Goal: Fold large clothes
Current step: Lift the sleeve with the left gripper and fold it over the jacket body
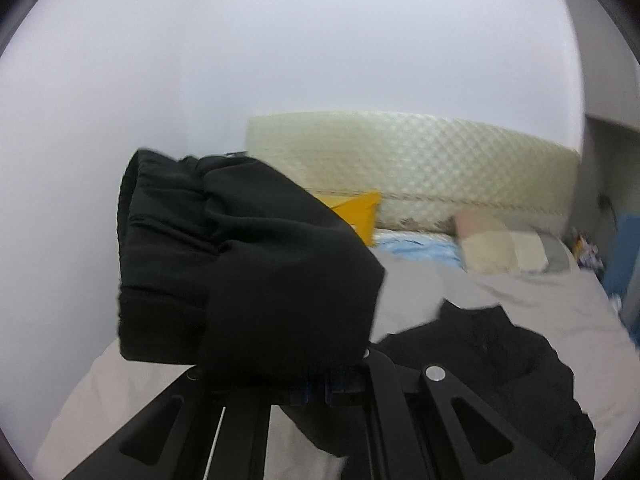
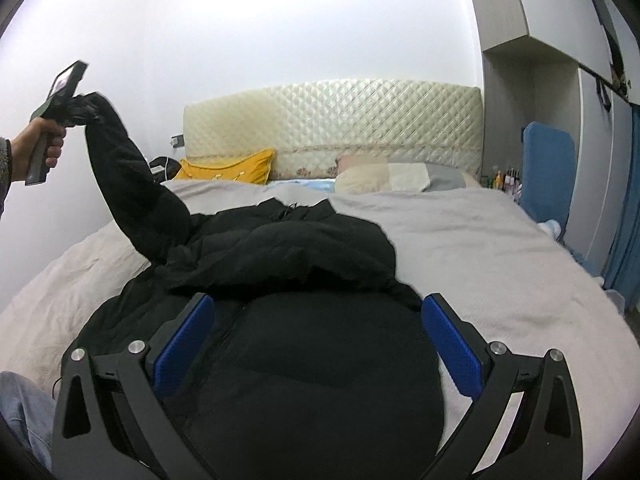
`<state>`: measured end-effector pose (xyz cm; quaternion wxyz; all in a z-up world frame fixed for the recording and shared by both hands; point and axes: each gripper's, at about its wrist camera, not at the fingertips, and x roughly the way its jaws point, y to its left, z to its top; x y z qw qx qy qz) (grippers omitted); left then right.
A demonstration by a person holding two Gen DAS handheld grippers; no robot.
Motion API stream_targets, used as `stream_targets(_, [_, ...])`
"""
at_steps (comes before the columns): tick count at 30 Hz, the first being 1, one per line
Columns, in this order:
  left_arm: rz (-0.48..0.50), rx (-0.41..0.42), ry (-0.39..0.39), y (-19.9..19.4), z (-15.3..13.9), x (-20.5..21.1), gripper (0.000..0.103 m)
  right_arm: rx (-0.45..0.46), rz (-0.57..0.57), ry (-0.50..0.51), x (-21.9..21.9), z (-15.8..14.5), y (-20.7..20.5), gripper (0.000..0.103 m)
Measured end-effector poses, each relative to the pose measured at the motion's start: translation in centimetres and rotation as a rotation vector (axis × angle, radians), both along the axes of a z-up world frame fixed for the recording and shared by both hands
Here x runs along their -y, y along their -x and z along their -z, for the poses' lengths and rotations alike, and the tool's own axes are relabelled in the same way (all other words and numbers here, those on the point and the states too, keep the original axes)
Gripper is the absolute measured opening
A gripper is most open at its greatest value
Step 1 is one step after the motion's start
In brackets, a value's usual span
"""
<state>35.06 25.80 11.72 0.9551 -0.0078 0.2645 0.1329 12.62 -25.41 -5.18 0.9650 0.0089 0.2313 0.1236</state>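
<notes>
Left gripper (image 2: pixel 86 114): clamped on jacket sleeve (image 2: pixel 120 176), upper left, sleeve slanting down-right to jacket body (image 2: pixel 304 344).
Right gripper (image 2: pixel 316 344): open, empty, nearer the body.

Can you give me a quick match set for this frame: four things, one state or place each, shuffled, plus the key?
1. sleeve
2. right gripper
3. yellow pillow
4. left gripper

A. open above the jacket
B. lifted off the bed
C. shut on the cuff
D. lying by the headboard

Pairs: 1-B, 2-A, 3-D, 4-C
</notes>
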Motion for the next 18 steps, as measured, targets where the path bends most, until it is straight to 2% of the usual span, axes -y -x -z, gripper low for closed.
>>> stream_targets(6, [0.154, -0.027, -0.056, -2.3, 0.8, 11.5, 0.004, -0.033, 0.021, -0.072, 3.1, 0.1, -0.5, 0.103])
stream_targets(11, [0.29, -0.058, -0.1, -4.4, 3.9, 21.0, 0.006, -0.049, 0.026, -0.102, 4.2, 0.8, -0.4, 0.103])
stream_targets(15, [0.431, -0.096, -0.072, -5.3, 9.3, 28.4, 0.006, -0.054, 0.046, -0.095, 4.3, 1.3, -1.0, 0.103])
stream_targets(18, [0.502, -0.18, -0.069, -6.2, 14.1, 32.8, 0.006, -0.075, 0.039, -0.104, 4.5, 2.1, -1.5, 0.103])
